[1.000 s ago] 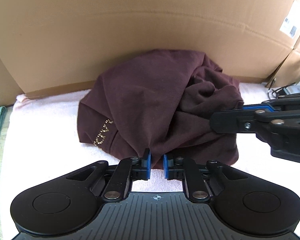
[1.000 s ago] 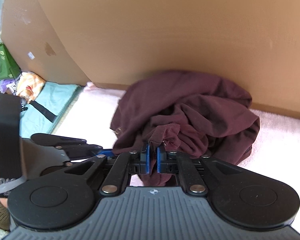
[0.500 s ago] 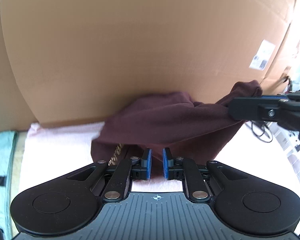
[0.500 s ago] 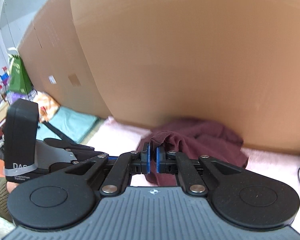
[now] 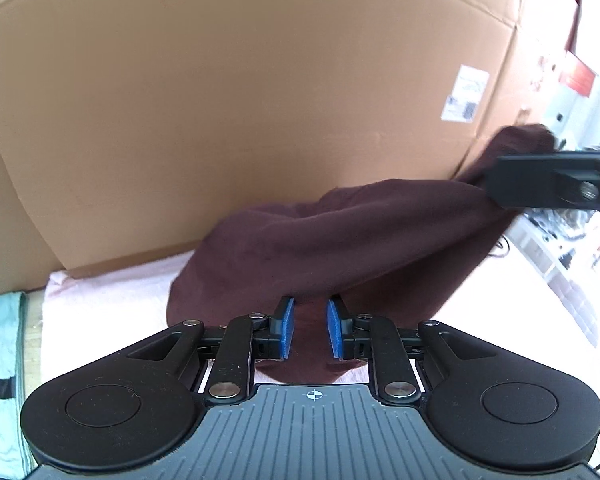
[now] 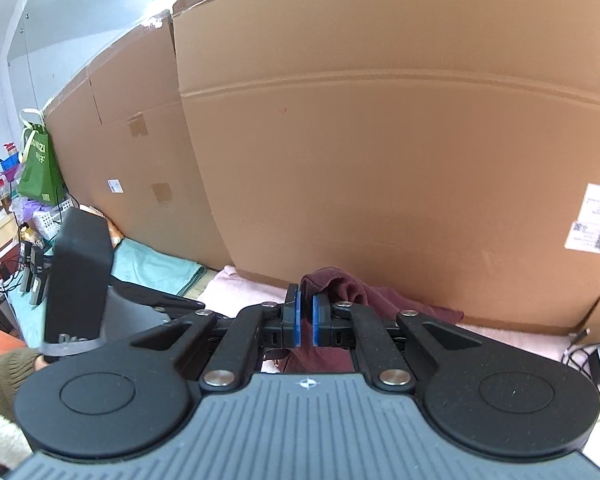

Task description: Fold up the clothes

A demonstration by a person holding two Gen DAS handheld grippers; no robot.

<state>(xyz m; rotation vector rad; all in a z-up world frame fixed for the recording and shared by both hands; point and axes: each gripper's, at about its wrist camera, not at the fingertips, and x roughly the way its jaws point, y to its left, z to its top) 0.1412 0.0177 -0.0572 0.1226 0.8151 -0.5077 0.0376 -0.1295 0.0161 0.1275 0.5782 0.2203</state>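
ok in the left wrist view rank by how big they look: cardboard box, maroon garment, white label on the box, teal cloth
1. cardboard box, fills most of the view
2. maroon garment
3. teal cloth, cut off by the frame edge, so its full size is unsure
4. white label

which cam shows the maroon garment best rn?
Left wrist view: the maroon garment stretches across the frame, from the open left gripper up to the right gripper pinching its far end. Right wrist view shows only a bunched bit at the shut right gripper, mostly hidden.
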